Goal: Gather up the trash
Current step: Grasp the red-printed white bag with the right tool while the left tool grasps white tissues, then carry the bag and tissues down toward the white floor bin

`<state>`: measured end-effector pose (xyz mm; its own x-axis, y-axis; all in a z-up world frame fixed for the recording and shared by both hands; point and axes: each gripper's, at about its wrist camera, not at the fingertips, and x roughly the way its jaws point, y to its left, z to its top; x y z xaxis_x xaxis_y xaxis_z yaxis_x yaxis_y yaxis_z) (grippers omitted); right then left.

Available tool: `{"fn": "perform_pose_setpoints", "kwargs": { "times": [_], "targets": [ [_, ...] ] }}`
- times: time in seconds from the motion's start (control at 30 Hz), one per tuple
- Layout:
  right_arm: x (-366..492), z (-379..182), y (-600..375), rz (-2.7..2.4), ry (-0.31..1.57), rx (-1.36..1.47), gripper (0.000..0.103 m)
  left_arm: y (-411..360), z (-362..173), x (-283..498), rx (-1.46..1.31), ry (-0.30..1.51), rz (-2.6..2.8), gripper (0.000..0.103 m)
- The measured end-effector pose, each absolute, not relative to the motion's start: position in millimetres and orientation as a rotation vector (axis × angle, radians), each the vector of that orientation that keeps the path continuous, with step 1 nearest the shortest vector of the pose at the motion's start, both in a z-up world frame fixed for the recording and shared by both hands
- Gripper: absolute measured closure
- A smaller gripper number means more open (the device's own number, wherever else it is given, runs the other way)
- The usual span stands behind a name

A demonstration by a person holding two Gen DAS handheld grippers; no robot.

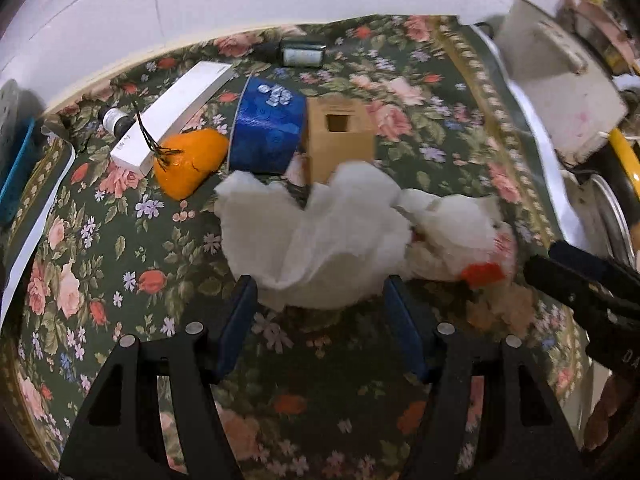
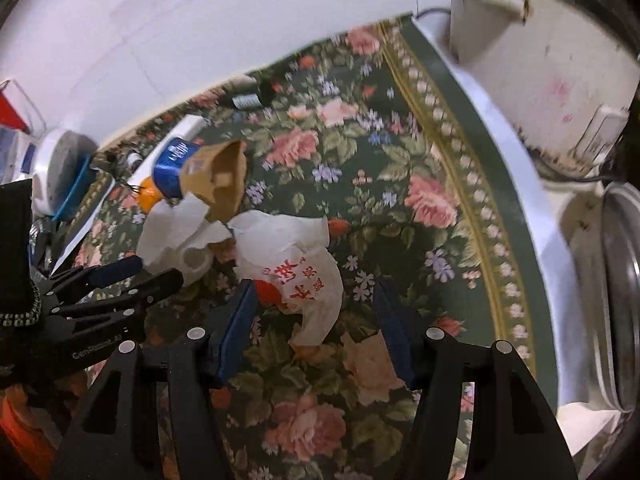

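A crumpled white tissue [image 1: 316, 236] lies on the floral tablecloth [image 1: 120, 280]. My left gripper [image 1: 320, 292] is open, its blue fingers either side of the tissue's near edge. To its right lies a white plastic bag with red print [image 1: 460, 236]. In the right wrist view my right gripper [image 2: 312, 300] is open around that bag [image 2: 296, 264]; the tissue [image 2: 176, 236] lies left of it, with the left gripper [image 2: 132, 276] beside it. Behind stand a brown cardboard box [image 1: 340, 136], a blue cup [image 1: 268, 128] and an orange wrapper [image 1: 188, 160].
A long white box [image 1: 176, 112], a small dark bottle [image 1: 116, 120] and a black device [image 1: 300, 54] lie near the back wall. The table's right edge [image 2: 520, 200] borders a white appliance [image 2: 540, 60] and a metal pot [image 2: 616, 296]. A blue basket [image 1: 16, 176] stands at the left.
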<state>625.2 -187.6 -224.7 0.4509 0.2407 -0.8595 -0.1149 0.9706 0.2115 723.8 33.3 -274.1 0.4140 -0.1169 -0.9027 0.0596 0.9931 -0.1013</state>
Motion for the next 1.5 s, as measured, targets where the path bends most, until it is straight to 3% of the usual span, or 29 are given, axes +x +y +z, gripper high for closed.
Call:
{"fn": "perform_pose_setpoints", "kwargs": {
  "times": [0.37, 0.43, 0.6, 0.7, 1.03, 1.5],
  "targets": [
    [652, -262, -183, 0.242, 1.178, 0.245, 0.047, 56, -299, 745, -0.127, 1.115, -0.049, 0.039],
    [652, -266, -181, 0.251, 1.179, 0.251, 0.058, 58, -298, 747, -0.144, 1.1, -0.063, 0.045],
    [652, -262, -176, 0.271, 1.143, 0.241, 0.07, 58, -298, 749, -0.146, 1.099, -0.095, 0.081],
    [649, -256, -175, 0.28, 1.115, 0.227, 0.074, 57, -292, 744, -0.127, 1.089, -0.091, 0.089],
    [617, -224, -200, 0.296, 1.04, 0.212, 0.076, 39, -248, 699, -0.116, 1.009, -0.044, 0.091],
    [529, -146, -224, 0.379, 0.86, 0.11, 0.076, 8, -155, 573, -0.158, 0.824, 0.015, 0.091]
  ]
}}
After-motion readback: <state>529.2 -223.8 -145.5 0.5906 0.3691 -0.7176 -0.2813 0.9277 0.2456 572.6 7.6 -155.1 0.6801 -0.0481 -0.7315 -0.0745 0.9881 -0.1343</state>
